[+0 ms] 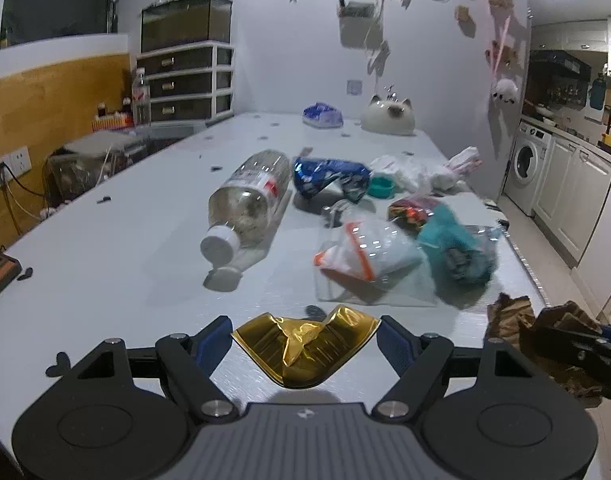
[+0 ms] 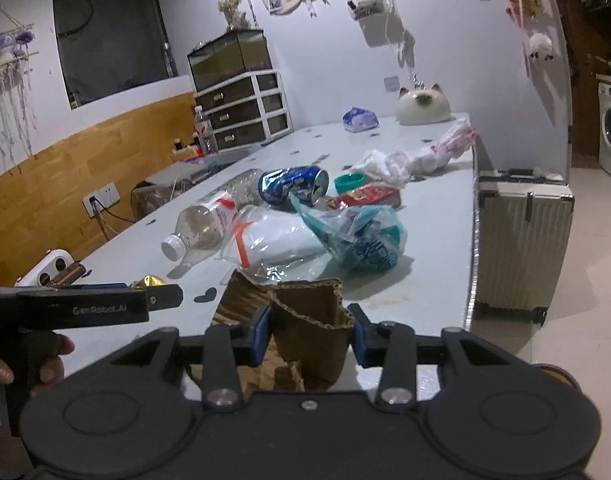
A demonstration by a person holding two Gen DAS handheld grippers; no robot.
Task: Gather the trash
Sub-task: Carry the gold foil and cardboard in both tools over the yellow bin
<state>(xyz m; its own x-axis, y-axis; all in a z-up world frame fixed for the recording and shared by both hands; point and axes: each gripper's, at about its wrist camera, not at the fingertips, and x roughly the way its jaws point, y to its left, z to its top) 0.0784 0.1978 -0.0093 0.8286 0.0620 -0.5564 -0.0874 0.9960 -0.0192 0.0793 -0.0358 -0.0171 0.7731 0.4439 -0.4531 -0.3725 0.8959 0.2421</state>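
Observation:
My left gripper (image 1: pixel 304 340) is shut on a crumpled gold foil wrapper (image 1: pixel 305 346), held just above the near edge of the white table (image 1: pixel 105 240). My right gripper (image 2: pixel 310 330) is shut on a torn piece of brown corrugated cardboard (image 2: pixel 311 320), which also shows in the left wrist view (image 1: pixel 517 320). Trash lies ahead on the table: a clear plastic bottle (image 1: pixel 247 196) on its side, a crushed blue can (image 1: pixel 325 176), a zip bag with an orange seal (image 1: pixel 365 252), a teal wrapper (image 1: pixel 457 248) and a red packet (image 2: pixel 365 196).
A cat-shaped ceramic piece (image 1: pixel 389 116) and a blue-white packet (image 1: pixel 323 116) sit at the table's far end. A white plastic bag (image 2: pixel 445 148) lies near the right edge. A suitcase (image 2: pixel 523 240) stands on the floor beside the table. Drawers (image 1: pixel 185 80) stand far left.

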